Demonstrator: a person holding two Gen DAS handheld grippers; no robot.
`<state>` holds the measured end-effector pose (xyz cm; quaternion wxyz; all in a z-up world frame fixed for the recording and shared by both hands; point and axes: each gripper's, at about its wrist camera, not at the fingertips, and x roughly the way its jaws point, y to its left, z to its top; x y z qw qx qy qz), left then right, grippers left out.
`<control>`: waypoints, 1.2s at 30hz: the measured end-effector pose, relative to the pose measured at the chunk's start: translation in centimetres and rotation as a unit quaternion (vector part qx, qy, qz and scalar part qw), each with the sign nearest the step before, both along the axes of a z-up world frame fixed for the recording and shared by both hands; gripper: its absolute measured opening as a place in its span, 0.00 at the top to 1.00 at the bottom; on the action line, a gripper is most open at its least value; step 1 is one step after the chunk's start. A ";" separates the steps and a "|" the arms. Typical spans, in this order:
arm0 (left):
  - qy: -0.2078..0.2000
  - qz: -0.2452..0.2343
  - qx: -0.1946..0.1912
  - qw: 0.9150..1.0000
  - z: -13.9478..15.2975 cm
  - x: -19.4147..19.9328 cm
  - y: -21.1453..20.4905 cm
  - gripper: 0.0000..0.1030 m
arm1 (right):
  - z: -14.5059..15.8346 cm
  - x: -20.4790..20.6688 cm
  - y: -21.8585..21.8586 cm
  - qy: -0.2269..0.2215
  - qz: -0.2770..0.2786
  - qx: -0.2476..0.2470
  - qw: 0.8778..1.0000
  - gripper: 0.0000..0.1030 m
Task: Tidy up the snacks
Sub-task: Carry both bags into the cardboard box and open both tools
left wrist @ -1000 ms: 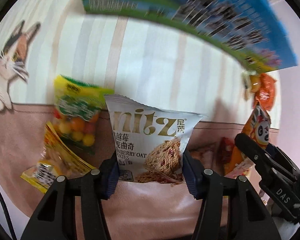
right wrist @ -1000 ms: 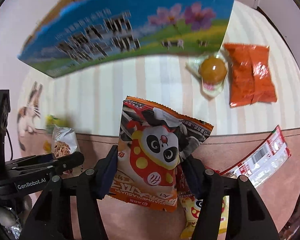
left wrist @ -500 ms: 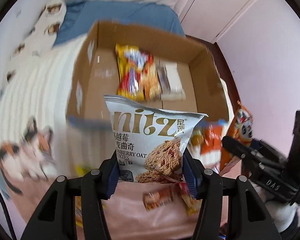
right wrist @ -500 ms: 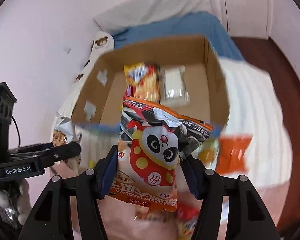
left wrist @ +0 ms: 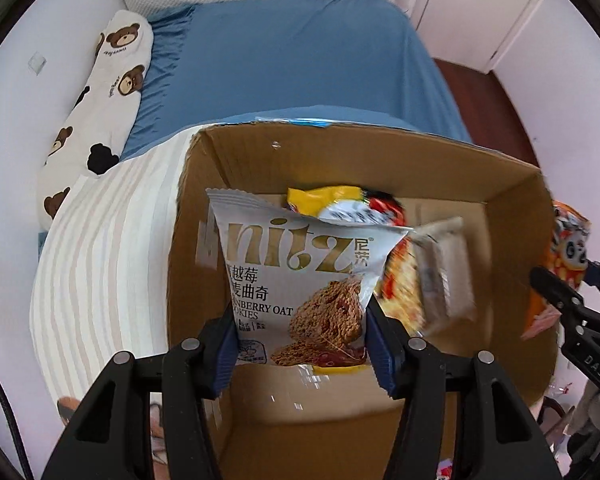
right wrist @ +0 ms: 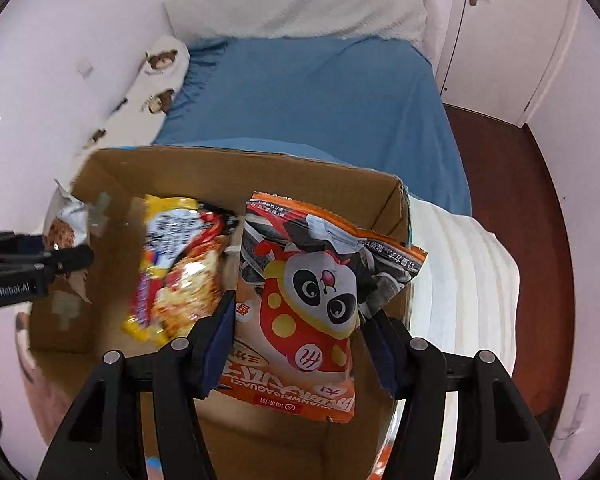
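Stretched behind everything: a bed under a blue fitted sheet point(left wrist: 300, 60), with a long white pillow printed with brown bears point(left wrist: 96, 112) along the wall. Draped nearer, a cream-and-beige striped blanket point(left wrist: 100, 260). Sat on that blanket, an open brown cardboard box point(left wrist: 380, 152), holding a yellow-and-red snack packet point(right wrist: 176, 272) and a pale wrapped bar point(left wrist: 444, 276), both too blurred to read.

Hung over the box, pinched at its lower sides by the left gripper point(left wrist: 300, 340): a silvery-white foil pouch point(left wrist: 300, 272) lettered "nitz" in gold, with Chinese characters and "…NBERRY OAT …OKIES" beside a pictured oat cookie. Pads pressed against both edges.

Hung over the box's right part, clamped likewise in the right gripper point(right wrist: 304, 344): an orange crinkle-edged bag with a cartoon panda point(right wrist: 312, 300), its bottom lettering upside down. Read on the gripper bodies: "GenRobot.AI" and "DAS".
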<state>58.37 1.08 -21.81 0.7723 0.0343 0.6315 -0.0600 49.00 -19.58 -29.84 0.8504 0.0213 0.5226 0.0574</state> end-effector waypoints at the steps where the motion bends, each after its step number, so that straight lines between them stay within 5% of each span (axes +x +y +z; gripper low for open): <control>1: 0.005 0.002 0.003 1.000 -0.6 0.6 0.1 0.48 | -0.7 0.8 0.2 0.005 0.002 -0.002 1.000 0.39; 4: 0.019 0.001 0.011 1.000 -1.9 2.1 -0.1 0.47 | -2.3 2.4 -0.1 0.028 0.003 0.002 1.000 0.37; 7: 0.023 0.002 0.006 1.000 -2.9 3.0 -0.1 0.44 | -3.8 3.8 -0.6 0.051 -0.014 0.007 0.999 0.14; 11: 0.024 -0.003 0.000 1.000 -3.3 3.1 -0.1 0.15 | -4.5 4.2 -0.8 0.052 -0.021 0.017 0.998 0.12; 12: 0.025 -0.002 -0.003 1.000 -3.4 3.1 -0.1 0.14 | -4.5 4.1 -0.7 0.052 -0.020 0.020 0.998 0.11; 21: 0.009 0.015 -0.019 1.000 -2.3 1.6 0.0 0.14 | -5.0 3.5 -0.5 0.059 -0.044 0.039 0.996 0.09; 36: -0.057 0.010 -0.029 0.998 2.3 -6.7 -0.9 0.14 | -1.5 -4.0 0.5 0.016 -0.055 0.050 0.997 0.09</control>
